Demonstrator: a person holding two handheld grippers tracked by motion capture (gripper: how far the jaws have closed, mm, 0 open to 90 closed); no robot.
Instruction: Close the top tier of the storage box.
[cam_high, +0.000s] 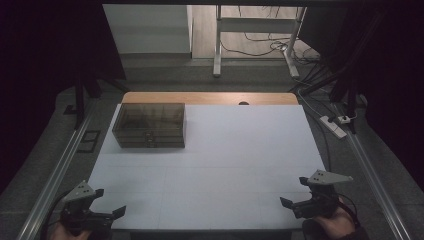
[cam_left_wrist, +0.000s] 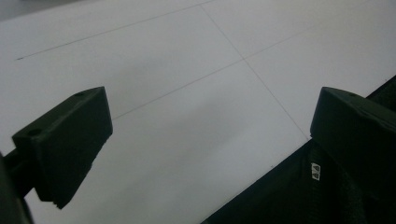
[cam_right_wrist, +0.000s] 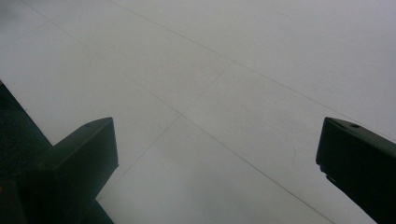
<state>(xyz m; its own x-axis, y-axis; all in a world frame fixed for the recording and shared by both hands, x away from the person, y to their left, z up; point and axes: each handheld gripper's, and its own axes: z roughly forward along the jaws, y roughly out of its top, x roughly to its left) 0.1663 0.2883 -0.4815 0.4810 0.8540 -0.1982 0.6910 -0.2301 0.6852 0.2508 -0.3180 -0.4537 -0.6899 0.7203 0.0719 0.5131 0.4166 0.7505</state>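
From the high view I have my left gripper (cam_high: 110, 201) at the near left corner of the white worktop (cam_high: 225, 165) and my right gripper (cam_high: 295, 191) at the near right corner, each with a hand behind it at the bottom edge. Both have their jaws spread wide with nothing between them. The smoky see-through drawer box (cam_high: 149, 125) sits at the far left of the worktop, well apart from both grippers and untouched; its drawer fronts face me.

The left gripper view gives me what the high view cannot: the left gripper (cam_left_wrist: 210, 135) up close, jaws far apart over bare white surface crossed by thin seam lines, with the worktop's near edge cutting across the lower right and dark beyond it. The right gripper view shows the right gripper (cam_right_wrist: 217, 163) the same way, jaws apart above the seam lines, the dark edge at lower left. The high view also shows grey floor, a power strip (cam_high: 334, 126) and cables to the right.
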